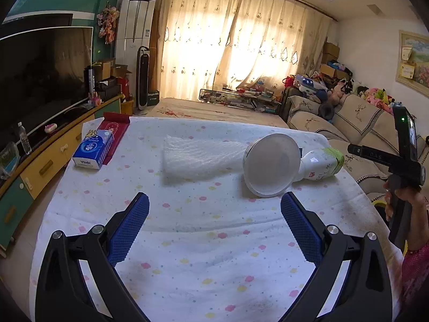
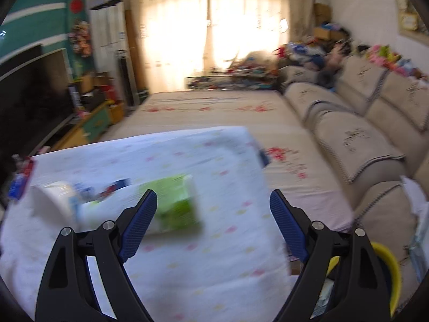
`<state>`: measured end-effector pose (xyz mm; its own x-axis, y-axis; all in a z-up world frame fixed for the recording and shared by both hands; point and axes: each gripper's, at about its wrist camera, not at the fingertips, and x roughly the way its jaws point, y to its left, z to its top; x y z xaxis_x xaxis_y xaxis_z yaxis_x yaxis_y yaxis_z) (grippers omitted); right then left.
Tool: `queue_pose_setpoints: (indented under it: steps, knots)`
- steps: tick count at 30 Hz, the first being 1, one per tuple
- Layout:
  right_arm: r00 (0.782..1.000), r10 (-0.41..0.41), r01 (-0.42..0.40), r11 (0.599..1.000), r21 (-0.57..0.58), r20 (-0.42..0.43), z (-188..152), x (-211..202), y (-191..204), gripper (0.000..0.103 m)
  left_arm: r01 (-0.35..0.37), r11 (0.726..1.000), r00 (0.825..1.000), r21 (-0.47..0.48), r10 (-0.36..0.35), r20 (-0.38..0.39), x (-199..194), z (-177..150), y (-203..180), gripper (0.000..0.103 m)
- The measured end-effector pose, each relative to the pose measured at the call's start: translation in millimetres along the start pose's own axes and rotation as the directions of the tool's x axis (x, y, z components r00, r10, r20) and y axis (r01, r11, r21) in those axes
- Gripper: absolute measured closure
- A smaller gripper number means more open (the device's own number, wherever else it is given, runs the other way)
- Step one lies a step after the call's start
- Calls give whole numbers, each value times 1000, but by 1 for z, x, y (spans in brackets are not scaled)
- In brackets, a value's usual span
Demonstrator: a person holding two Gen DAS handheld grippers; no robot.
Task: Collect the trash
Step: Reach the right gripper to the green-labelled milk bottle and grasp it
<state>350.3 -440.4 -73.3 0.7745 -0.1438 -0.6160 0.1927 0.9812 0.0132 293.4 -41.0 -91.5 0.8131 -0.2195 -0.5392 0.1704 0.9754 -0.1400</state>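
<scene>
On the table's white dotted cloth (image 1: 203, 228) lie a white paper cup (image 1: 270, 165) on its side, a white bottle with a green label (image 1: 323, 162) behind it, and a sheet of white foam wrap (image 1: 201, 158). My left gripper (image 1: 214, 206) is open and empty, hovering short of the cup. My right gripper (image 2: 213, 204) is open and empty above the table's right part; the green-labelled bottle (image 2: 174, 204) and the cup (image 2: 53, 198) show blurred to its left. The right gripper's body (image 1: 402, 161) shows at the right edge of the left wrist view.
A blue tissue pack (image 1: 92, 149) on a red box (image 1: 114, 131) sits at the table's far left. A yellow-rimmed bin (image 2: 388, 268) stands by the table's right side. A sofa (image 2: 362, 134) runs along the right, a TV cabinet (image 1: 40, 169) along the left.
</scene>
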Motion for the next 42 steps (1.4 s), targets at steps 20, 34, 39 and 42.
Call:
queue_pose_setpoints:
  steps: [20, 34, 39, 42]
  knots:
    - [985, 113, -121, 991, -51, -133, -27, 21, -8, 22, -17, 1000, 1000, 1, 17, -10, 2, -2, -3, 6]
    - [990, 83, -92, 993, -74, -116, -6, 42, -31, 22, -32, 999, 999, 14, 32, -21, 6, -4, -6, 6]
    - [973, 199, -213, 968, -129, -114, -8, 40, -26, 23, -38, 999, 999, 17, 38, -27, 10, -5, -5, 6]
    - [962, 249, -265, 949, -169, -110, -14, 26, -18, 22, -38, 999, 999, 19, 39, -35, 11, -6, -6, 6]
